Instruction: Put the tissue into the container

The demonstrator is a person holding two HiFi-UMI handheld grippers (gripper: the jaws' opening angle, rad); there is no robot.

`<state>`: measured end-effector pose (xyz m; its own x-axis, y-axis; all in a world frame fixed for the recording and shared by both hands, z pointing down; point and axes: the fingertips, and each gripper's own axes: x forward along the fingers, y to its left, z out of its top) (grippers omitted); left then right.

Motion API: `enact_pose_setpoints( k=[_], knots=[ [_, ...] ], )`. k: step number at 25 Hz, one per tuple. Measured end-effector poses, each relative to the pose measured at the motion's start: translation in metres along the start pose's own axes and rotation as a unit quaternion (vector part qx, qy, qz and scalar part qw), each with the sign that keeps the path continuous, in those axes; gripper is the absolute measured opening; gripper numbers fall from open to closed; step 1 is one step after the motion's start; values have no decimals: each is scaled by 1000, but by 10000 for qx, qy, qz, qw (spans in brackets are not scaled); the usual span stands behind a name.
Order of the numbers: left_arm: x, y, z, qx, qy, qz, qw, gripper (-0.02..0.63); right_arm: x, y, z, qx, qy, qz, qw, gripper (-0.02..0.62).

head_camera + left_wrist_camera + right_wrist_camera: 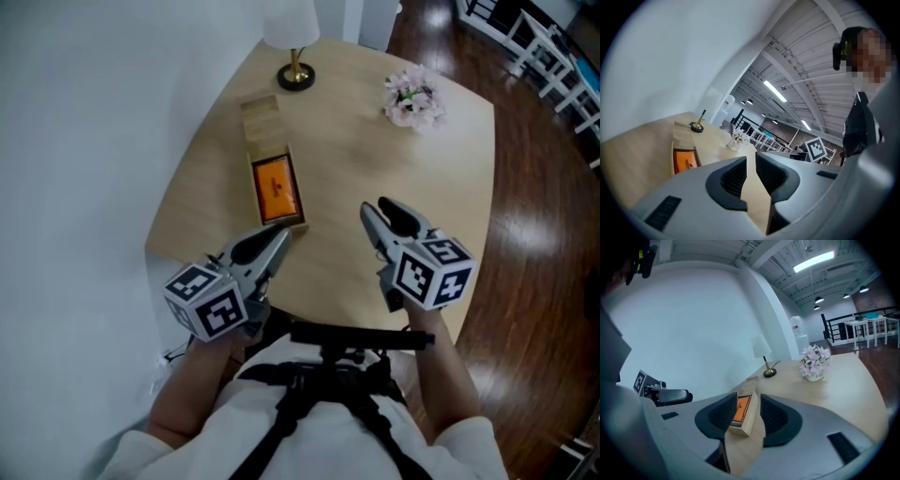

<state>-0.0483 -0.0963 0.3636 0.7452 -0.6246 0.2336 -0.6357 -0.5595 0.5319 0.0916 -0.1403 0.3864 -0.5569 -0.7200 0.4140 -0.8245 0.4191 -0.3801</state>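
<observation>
Hovering both grippers by the near table edge, tissue pack's in the box

Left gripper (277, 240) has its jaws slightly apart, nothing in them. The orange tissue pack (277, 187) lies inside the wooden container (300, 202); it looks light and squishy, so I'd pinch its long sides gently. Right gripper (375, 209) is parted and empty too.
</observation>
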Motion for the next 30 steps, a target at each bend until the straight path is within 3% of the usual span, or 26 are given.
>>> enact_pose_setpoints(
  k=[16,30],
  knots=[
    [19,-67,-27,161,117,-380,9991,57,-95,-43,-17,278,-450,-247,9983,138],
    [6,-96,-48,174,3,-117,9998,57,-137,-53,-41,322,-526,-278,9977,138]
  ],
)
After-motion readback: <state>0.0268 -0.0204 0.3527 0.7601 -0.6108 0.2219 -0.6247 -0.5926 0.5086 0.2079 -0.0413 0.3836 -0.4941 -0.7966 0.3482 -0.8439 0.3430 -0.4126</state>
